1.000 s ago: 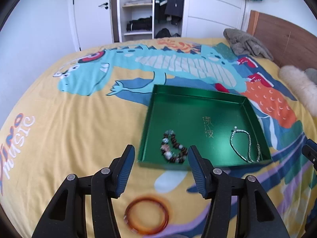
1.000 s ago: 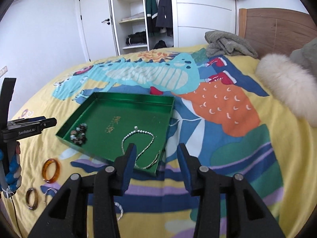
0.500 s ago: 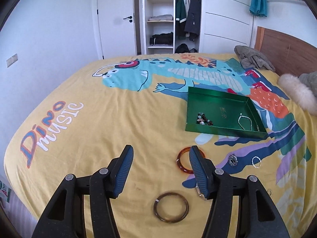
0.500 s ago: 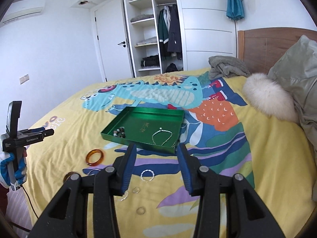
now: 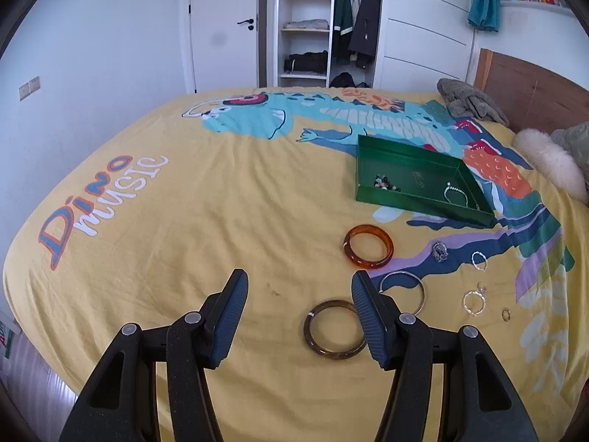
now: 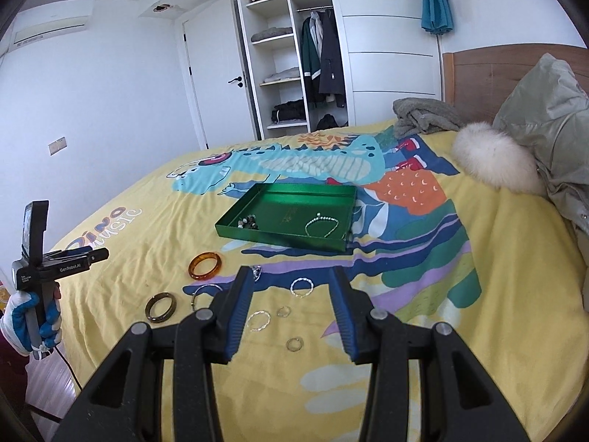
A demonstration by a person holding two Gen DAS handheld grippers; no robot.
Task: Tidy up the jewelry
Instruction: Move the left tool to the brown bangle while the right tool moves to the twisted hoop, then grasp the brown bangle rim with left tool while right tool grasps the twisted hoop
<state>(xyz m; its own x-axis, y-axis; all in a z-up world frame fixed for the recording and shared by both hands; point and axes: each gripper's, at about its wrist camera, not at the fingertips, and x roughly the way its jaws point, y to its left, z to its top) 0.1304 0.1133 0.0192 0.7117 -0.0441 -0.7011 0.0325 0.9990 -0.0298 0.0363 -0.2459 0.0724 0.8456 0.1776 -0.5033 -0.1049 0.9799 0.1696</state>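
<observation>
Meanwhile, both tongs hang wide and empty above a yellow dinosaur bedspread point(image 5: 228, 199). At lower centre of its own view, the left gripper point(image 5: 299, 287) frames bare cloth, a dark brown bangle point(image 5: 334, 329) touching its right finger in the picture. The right gripper point(image 6: 291, 283) brackets a small silver ring point(image 6: 301, 287) and loose rings below it. An amber bangle point(image 5: 368, 246) lies between the scattered pieces and the green tray point(image 5: 405, 199), right of centre, which holds a bead bracelet point(image 5: 384, 182) and a pearl necklace point(image 6: 322, 224).
</observation>
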